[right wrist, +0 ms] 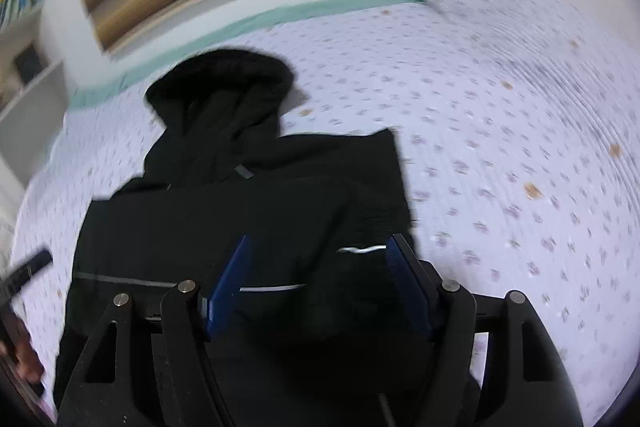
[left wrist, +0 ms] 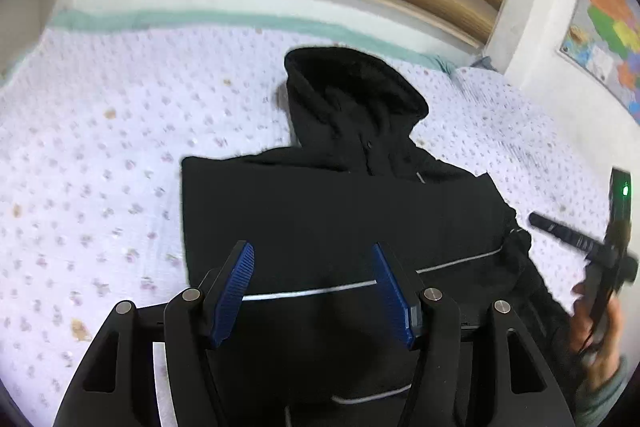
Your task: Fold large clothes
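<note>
Black hooded sweatshirt with thin white piping, sides already folded in, lies flat on bed just ahead of and under both grippers, hood at far end. Left gripper spread, nothing pinched, over near hem. Right gripper spread too, loose folded sleeve bulge between blue pads, not pressed.

Risks, judged:
- unheld sleeve fold may spring open
- pinching top layer only would drag fold askew
- lilac dotted bedspread could get caught along
</note>
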### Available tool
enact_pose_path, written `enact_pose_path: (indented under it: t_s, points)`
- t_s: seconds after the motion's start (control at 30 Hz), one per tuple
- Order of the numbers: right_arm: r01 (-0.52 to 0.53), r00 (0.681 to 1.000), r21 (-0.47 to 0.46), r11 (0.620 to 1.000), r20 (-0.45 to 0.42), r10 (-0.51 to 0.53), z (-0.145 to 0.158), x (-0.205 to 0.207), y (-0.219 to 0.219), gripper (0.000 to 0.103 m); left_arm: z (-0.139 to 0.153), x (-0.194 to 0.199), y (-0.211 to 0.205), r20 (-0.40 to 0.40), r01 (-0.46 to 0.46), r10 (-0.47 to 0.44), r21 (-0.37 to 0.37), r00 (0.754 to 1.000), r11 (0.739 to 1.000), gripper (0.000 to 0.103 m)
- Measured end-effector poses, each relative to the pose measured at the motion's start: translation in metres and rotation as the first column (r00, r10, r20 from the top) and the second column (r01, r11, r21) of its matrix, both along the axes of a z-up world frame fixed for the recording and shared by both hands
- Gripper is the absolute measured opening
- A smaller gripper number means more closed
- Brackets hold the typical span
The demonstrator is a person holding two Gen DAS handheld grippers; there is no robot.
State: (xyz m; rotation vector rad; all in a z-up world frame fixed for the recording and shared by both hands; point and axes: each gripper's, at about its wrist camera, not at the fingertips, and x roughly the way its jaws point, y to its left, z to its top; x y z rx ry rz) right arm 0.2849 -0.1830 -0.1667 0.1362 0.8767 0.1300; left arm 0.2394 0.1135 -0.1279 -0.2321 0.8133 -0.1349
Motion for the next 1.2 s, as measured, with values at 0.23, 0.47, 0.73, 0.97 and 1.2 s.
enact_pose_path:
  t_s: [0.23, 0.47, 0.73, 0.97, 1.2]
  points:
    - [-0.052, 0.998, -0.223, 0.973, -0.037, 0.045, -0.076, 0.005, 0.036, 0.067, -0.079, 0.015, -0.006, -0.075, 0.020, -0.010, 0.139, 0.997, 0.990, 0.064]
    - [-0.051, 0.998, -0.231, 0.972, 0.024, 0.058, -0.082, -0.013, 0.033, 0.068, -0.080, -0.001, 0.000, 0.017, 0.002, -0.004, 0.124, 1.000, 0.992, 0.065]
    - [-0.034, 0.995, -0.221, 0.975, 0.085, 0.053, -0.085, -0.023, 0.036, 0.073, -0.083, 0.002, -0.009, 0.009, 0.005, -0.006, 0.139, 1.000, 0.990, 0.067]
    - [-0.103, 0.989, -0.229, 0.968, -0.129, 0.075, -0.069, 0.006, 0.042, 0.074, -0.037, 0.026, -0.018, -0.177, 0.034, 0.002, 0.201, 0.984, 0.979, 0.068]
    - [-0.007, 0.991, -0.035, 0.999, -0.135, 0.003, 0.034, 0.067, 0.018, 0.078, 0.095, 0.092, -0.008, -0.020, -0.009, 0.014, 0.223, 1.000, 0.975, 0.080]
